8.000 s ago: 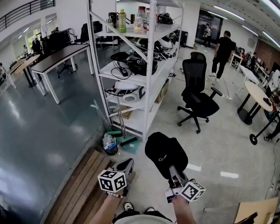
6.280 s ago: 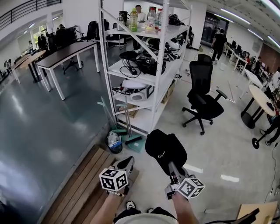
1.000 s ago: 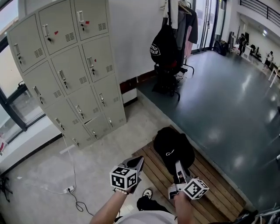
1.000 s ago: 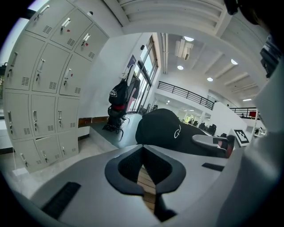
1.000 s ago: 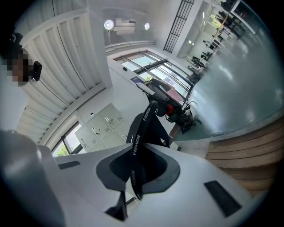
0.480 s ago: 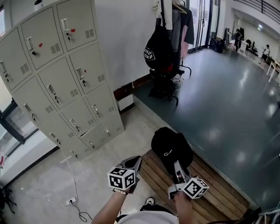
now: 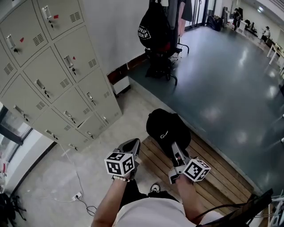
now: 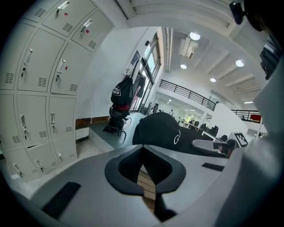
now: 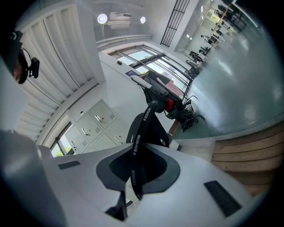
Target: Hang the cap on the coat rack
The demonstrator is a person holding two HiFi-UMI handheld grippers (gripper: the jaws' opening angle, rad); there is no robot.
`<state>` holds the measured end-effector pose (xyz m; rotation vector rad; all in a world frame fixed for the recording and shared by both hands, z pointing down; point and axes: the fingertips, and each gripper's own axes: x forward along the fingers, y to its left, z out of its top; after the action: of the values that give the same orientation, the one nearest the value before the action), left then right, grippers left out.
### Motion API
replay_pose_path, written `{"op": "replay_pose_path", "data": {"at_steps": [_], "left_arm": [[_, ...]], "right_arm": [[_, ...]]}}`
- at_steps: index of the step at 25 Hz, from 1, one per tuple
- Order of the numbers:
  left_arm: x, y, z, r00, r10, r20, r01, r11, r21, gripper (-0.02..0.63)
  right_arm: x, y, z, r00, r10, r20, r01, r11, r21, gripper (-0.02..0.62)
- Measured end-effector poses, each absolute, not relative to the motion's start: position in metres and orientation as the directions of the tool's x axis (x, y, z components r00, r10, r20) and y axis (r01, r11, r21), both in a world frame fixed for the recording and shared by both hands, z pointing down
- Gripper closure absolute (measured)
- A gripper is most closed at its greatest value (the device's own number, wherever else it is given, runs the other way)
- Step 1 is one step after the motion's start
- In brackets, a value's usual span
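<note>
The black cap (image 7: pixel 167 128) looks light and floppy. The right gripper (image 7: pixel 175 150) pinches its strap (image 9: pixel 135 150) between its jaws, a sound hold. The left gripper (image 7: pixel 132 144) has its jaws closed, empty.

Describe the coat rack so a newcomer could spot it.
Start at the tall grey metal lockers on the left and follow the white wall rightward. The dark coat rack stands there on the blue-grey floor, alone in being draped with clothes and a black backpack bearing a round white print.
</note>
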<state>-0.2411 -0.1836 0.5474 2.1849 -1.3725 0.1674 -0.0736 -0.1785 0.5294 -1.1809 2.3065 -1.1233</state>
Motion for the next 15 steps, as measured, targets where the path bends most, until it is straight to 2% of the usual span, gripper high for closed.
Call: {"op": "replay_pose_path", "data": {"at_steps": [15], "left_arm": [[-0.337,-0.343,0.547,0.586,-0.736,0.337,-0.795,-0.444,0.413,0.603]], "right_arm": [[-0.166,-0.314,0.519,-0.486,-0.872,0.061,-0.615,0.291,-0.733,0.575]]}}
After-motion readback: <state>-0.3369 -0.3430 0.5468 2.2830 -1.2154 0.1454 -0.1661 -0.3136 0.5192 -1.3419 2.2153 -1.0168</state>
